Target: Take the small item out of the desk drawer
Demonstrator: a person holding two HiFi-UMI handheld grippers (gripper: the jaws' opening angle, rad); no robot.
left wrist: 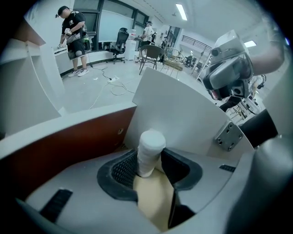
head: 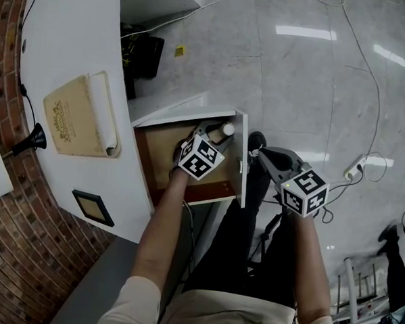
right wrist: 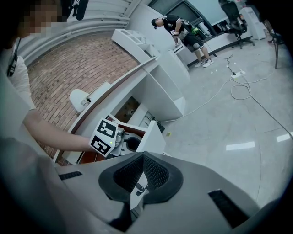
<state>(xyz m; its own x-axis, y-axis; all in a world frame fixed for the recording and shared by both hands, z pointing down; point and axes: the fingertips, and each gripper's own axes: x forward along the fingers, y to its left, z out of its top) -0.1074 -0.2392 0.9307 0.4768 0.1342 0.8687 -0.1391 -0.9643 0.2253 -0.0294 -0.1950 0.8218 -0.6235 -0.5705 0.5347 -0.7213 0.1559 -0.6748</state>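
The desk drawer (head: 240,160) stands pulled out, with a white front panel and a brown inside. My left gripper (head: 214,133) reaches down into it. A small white cylinder (left wrist: 149,153) stands upright between its dark pads, close against the left pad (left wrist: 121,169) and with a thin gap on the right, so the jaws stand open around it. In the head view the cylinder's white top (head: 227,129) shows at the drawer's front corner. My right gripper (head: 260,154) hovers just outside the drawer front (right wrist: 153,137), its jaws shut and empty (right wrist: 143,171).
The white desk top (head: 67,36) carries a tan pad (head: 80,114), a small black frame (head: 93,208) and a black cone-shaped object (head: 34,137). A black box (head: 144,56) sits under the desk. Cables and a power strip (head: 356,169) lie on the tiled floor. People stand far off (left wrist: 73,36).
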